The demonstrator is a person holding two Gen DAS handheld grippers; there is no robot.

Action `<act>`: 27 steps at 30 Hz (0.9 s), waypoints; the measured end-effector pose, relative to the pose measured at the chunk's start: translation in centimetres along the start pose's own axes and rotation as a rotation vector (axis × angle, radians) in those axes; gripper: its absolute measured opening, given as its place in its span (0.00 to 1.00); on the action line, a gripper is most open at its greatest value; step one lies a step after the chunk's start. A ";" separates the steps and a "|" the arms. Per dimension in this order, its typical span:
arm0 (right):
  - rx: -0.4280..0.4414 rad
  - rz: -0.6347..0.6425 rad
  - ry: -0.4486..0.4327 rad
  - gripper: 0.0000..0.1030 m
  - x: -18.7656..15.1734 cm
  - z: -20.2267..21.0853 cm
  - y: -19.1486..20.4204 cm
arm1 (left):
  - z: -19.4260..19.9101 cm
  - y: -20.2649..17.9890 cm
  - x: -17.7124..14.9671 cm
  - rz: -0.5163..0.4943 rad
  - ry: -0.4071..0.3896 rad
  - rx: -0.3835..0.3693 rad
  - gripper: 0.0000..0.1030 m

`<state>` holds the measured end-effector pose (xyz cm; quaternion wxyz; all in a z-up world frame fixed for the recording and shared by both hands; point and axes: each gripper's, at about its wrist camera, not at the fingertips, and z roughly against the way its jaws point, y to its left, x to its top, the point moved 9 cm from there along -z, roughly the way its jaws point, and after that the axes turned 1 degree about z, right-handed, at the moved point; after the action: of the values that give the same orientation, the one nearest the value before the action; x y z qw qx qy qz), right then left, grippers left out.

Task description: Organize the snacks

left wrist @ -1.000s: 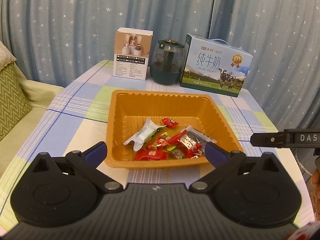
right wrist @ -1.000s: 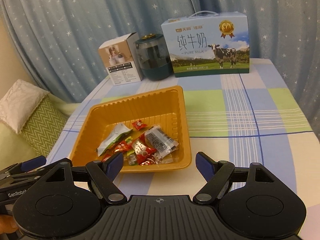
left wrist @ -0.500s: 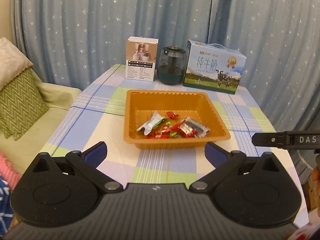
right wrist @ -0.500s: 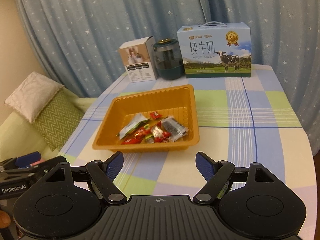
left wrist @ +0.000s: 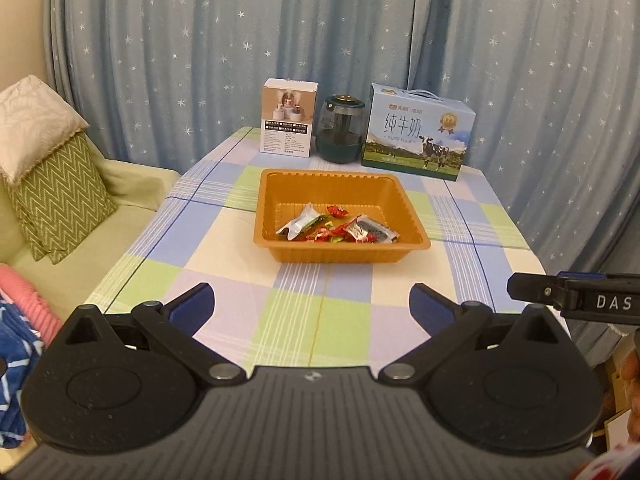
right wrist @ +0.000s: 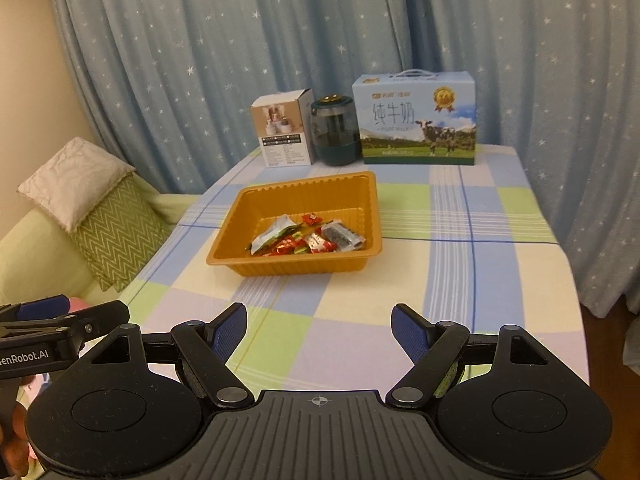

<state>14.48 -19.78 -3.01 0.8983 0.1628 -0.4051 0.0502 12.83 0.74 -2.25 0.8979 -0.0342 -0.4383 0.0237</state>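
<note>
Closest to me, my left gripper (left wrist: 311, 307) has its jaws spread wide with nothing between them, hanging over the near edge of the table (left wrist: 224, 320). My right gripper (right wrist: 319, 330) is spread just as wide, holding and touching nothing, well short of the tray.

Farther out, mid-table, sits the orange tray (left wrist: 340, 254), and the snacks (left wrist: 338, 230) lie heaped together toward its near side: a pale green-and-white pouch, red wrappers, a clear packet with dark contents. The table around the tray looks bare of loose snacks, though I can't see its nearest strip behind my own tools.

As I judge it, the risk lies in that heap. The wrappers overlap, so a wide pinch could catch two at once or snag a crinkly corner and drag the rest. The tray looks light, and pressing on its near wall could tip or slide it.

Behind it, a white carton (left wrist: 289, 118), a dark green jar (left wrist: 340, 128) and a milk box (left wrist: 418, 132) stand in a row before the curtain.
</note>
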 end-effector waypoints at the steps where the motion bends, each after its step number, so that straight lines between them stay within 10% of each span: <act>1: 0.001 -0.001 0.001 0.77 -0.4 0.4 0.2 | 0.5 -0.1 -0.3 -0.005 0.000 0.008 1.00; 27: -0.036 0.022 -0.007 0.77 -4.1 6.8 1.4 | 6.8 0.6 -3.4 -0.018 -0.005 0.074 1.00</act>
<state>6.57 -20.55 -1.49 0.8990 0.1423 -0.4109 0.0519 5.35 1.35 -0.82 0.8976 0.0029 -0.4396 0.0319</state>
